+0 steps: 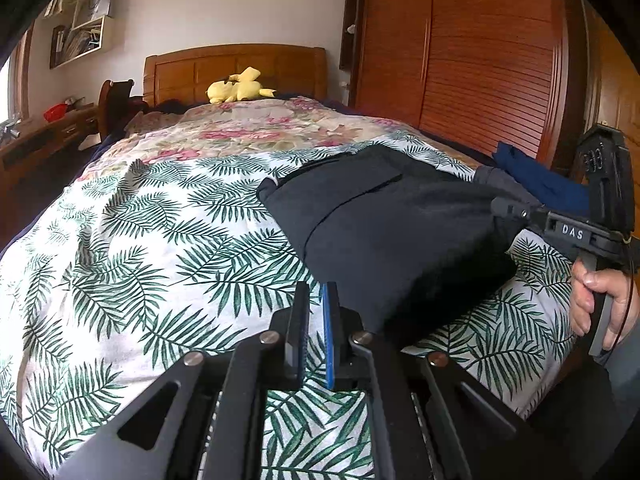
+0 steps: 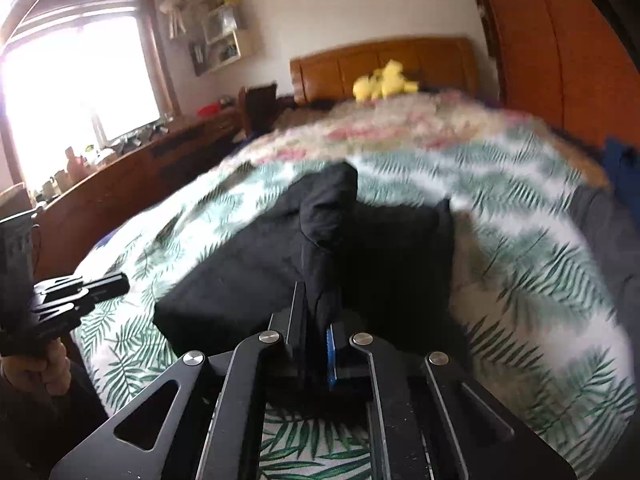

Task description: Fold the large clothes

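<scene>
A bed (image 1: pixel 132 240) with a leaf-print cover fills both views, a floral quilt (image 1: pixel 248 132) spread further up toward the wooden headboard (image 1: pixel 236 70). A wardrobe (image 1: pixel 480 60) stands along the bed's right side. A black garment (image 1: pixel 384 224) lies on the leaf cover, toward the right half of the bed; in the right wrist view, which is blurred, part of it is drawn up into a ridge. A blue cloth (image 1: pixel 536 176) sits beyond it near the wardrobe. A yellow plush (image 1: pixel 238 87) rests by the headboard. The right gripper (image 2: pixel 318 312) is clenched on a fold of the garment, fabric pinched between its fingers. The left gripper (image 1: pixel 316 300) hangs just over the cover at the garment's near edge, its fingers drawn nearly together with only a narrow gap, grasping nothing.
</scene>
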